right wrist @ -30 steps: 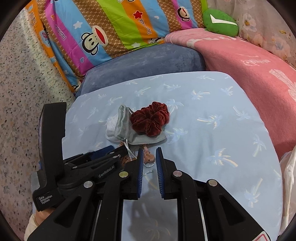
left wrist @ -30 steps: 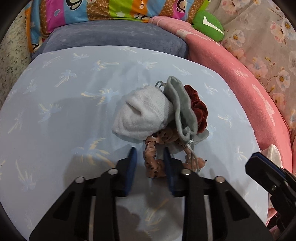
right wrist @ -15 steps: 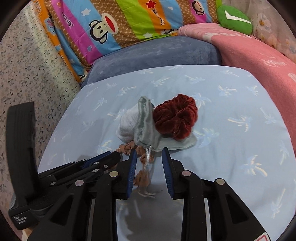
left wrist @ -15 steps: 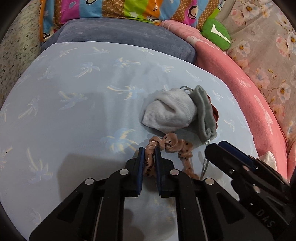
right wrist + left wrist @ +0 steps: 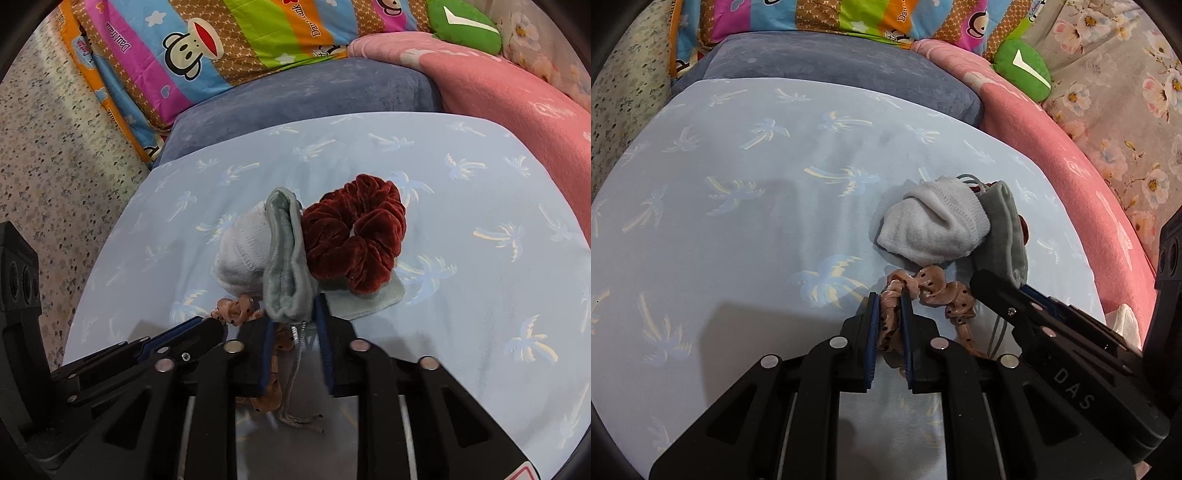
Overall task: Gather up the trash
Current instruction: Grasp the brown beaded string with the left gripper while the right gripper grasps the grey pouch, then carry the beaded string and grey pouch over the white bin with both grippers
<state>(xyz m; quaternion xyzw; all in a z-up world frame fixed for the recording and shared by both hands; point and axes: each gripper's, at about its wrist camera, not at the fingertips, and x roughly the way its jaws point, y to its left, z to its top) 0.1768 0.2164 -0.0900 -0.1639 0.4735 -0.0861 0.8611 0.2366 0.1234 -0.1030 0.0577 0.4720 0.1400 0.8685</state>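
Pale blue cloth (image 5: 746, 229) printed with palm trees spreads under both my tongs, with a grey-blue cushion (image 5: 827, 70) and a striped monkey-print pillow (image 5: 236, 40) beyond. My left gripper (image 5: 888, 306) is nearly closed, its blue pads pinching the tan dotted scrunchie (image 5: 931, 291), which trails off to its right. Just ahead and right of it lies a rolled white sock (image 5: 934, 225). My right gripper (image 5: 295, 314) has just been closing; its jaws stand narrow about the lower edge of the grey drawstring pouch (image 5: 286, 258), the silver cord (image 5: 297, 354) hanging between them, but I cannot tell whether the pads actually press it. Ahead and right of that gripper a dark red velvet scrunchie (image 5: 356, 236) rests on the pouch. What the pouch holds is hidden. From my left camera the red scrunchie is almost wholly covered.
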